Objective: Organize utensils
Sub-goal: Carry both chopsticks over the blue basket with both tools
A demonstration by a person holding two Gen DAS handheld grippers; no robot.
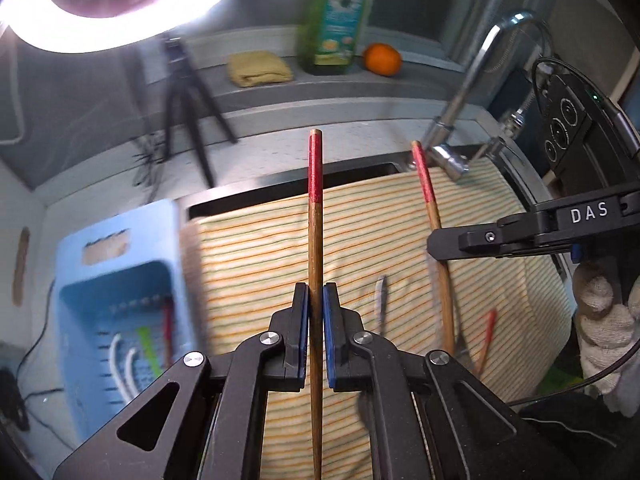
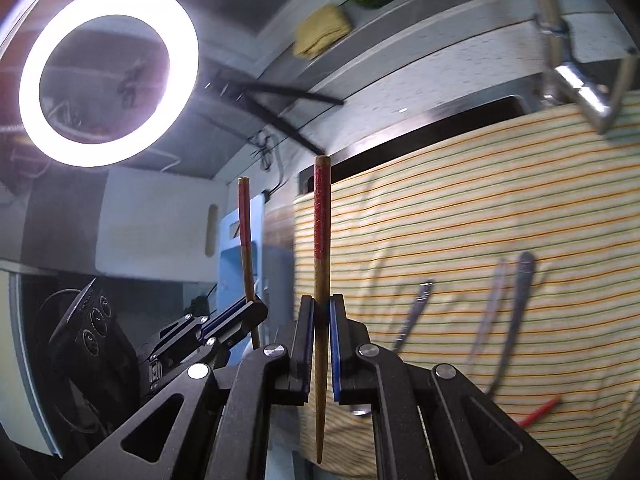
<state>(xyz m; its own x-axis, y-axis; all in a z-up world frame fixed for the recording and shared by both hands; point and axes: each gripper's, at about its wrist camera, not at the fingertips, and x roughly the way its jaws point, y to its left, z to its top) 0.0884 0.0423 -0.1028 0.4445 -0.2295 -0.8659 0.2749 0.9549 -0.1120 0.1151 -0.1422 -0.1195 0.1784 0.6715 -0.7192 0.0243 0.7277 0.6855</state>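
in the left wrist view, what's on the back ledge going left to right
folded yellow cloth → green bottle → orange

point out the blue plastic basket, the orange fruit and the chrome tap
blue plastic basket [image 1: 120, 276]: left wrist view, on its inner back wall
orange fruit [image 1: 382, 59]: left wrist view, middle of its peel
chrome tap [image 1: 472, 76]: left wrist view, on the curved neck
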